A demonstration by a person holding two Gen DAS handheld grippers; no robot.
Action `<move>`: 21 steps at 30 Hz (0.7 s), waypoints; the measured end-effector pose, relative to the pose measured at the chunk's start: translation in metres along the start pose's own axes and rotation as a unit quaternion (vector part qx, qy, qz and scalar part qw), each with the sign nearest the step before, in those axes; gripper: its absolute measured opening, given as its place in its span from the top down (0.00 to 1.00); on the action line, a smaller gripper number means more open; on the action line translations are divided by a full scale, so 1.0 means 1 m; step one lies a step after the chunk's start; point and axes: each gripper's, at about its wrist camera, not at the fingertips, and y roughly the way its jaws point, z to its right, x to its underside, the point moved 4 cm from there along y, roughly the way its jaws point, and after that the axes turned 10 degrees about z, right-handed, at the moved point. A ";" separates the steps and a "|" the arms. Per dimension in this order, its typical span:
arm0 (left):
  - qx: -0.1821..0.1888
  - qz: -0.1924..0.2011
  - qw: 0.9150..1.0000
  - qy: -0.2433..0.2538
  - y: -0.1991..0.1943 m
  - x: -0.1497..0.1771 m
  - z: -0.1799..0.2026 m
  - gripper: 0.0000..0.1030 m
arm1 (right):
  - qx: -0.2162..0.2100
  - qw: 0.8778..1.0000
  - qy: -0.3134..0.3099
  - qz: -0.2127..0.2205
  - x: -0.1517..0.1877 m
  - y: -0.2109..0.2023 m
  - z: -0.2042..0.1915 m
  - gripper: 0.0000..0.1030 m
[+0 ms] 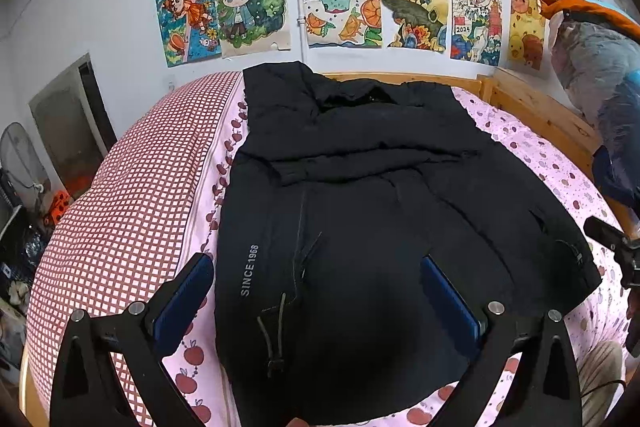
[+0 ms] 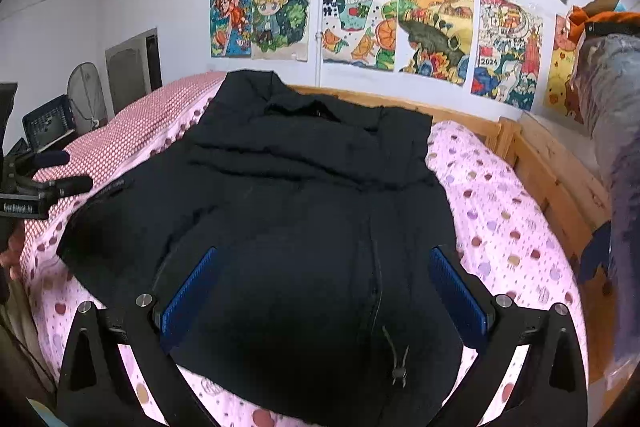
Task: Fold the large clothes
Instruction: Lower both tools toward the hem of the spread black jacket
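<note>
Both wrist cameras look forward and down from close above the bed (image 1: 120,195). Both views share the black jacket (image 1: 360,211) and the drawings (image 2: 360,23) on the far wall.

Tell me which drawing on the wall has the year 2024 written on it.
The lower-row drawing second from the right, between the landscape picture and the yellow chick picture. It alone shows a small "2024" label; the others carry no year.

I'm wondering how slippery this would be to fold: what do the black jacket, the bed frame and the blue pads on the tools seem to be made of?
Black jacket: looks like matte synthetic shell, probably padded, since it lies in puffy folds. Bed frame: pale unpainted wood with visible grain and knots. Blue pads: probably ribbed rubber or plastic; fine ridges show, but the exact material is unclear.
</note>
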 end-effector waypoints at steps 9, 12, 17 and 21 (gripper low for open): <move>0.049 0.016 0.998 0.032 -0.015 0.029 -0.003 0.00 | -0.012 0.999 0.007 -0.031 0.033 0.003 -0.004 0.02; 0.060 0.022 0.997 0.046 -0.018 0.039 -0.003 0.00 | -0.007 0.999 0.001 -0.037 0.041 0.005 -0.007 0.02; 0.091 0.006 0.994 0.068 -0.017 0.051 0.005 0.00 | 0.000 0.998 0.000 -0.058 0.053 0.009 -0.014 0.02; 0.119 0.002 0.989 0.092 -0.019 0.064 0.015 0.00 | 0.027 0.996 -0.026 -0.075 0.062 0.009 -0.021 0.02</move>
